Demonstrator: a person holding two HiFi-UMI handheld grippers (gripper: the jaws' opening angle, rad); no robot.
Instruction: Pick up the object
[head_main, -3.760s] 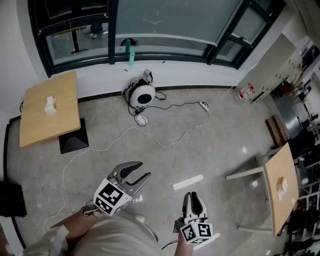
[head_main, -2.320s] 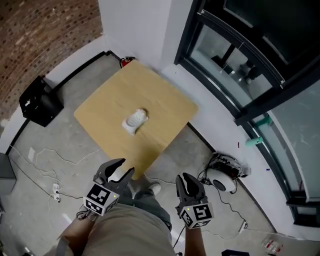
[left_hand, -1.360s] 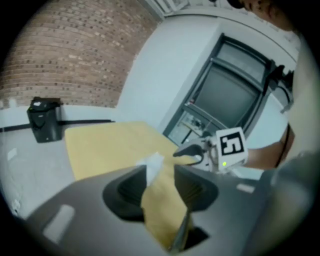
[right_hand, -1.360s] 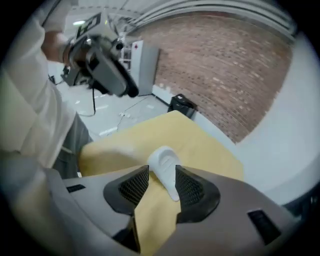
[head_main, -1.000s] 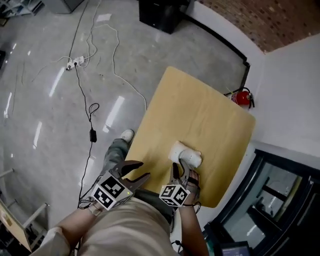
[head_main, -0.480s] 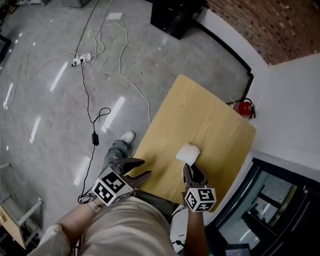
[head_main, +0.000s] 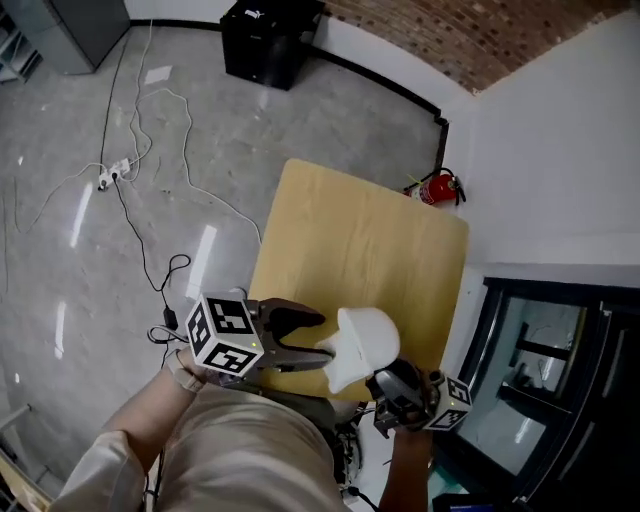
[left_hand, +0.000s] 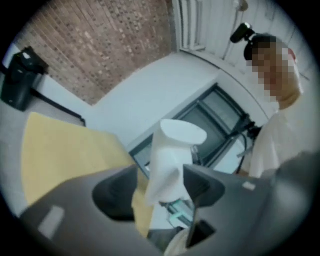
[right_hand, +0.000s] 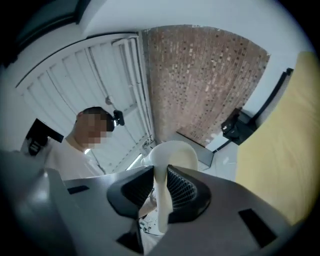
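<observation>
The white object (head_main: 362, 346), a moulded piece with a rounded cap, hangs in the air over the near edge of the wooden table (head_main: 360, 235). My right gripper (head_main: 398, 388) is shut on its lower right part; in the right gripper view the ribbed pads (right_hand: 181, 189) press on the object (right_hand: 167, 160). My left gripper (head_main: 318, 338) reaches in from the left. Its jaws are opening, with the object's narrow end between them. In the left gripper view the object (left_hand: 172, 157) stands between the jaws, and a gap shows beside the left one.
A red fire extinguisher (head_main: 437, 187) stands by the wall behind the table. A black box (head_main: 270, 40) sits on the floor at the top, and cables (head_main: 130, 170) trail across the floor on the left. A dark window frame (head_main: 530, 340) runs along the right.
The white object lay on the table before; now it is lifted off in my right gripper. My left gripper has moved right, up to the object.
</observation>
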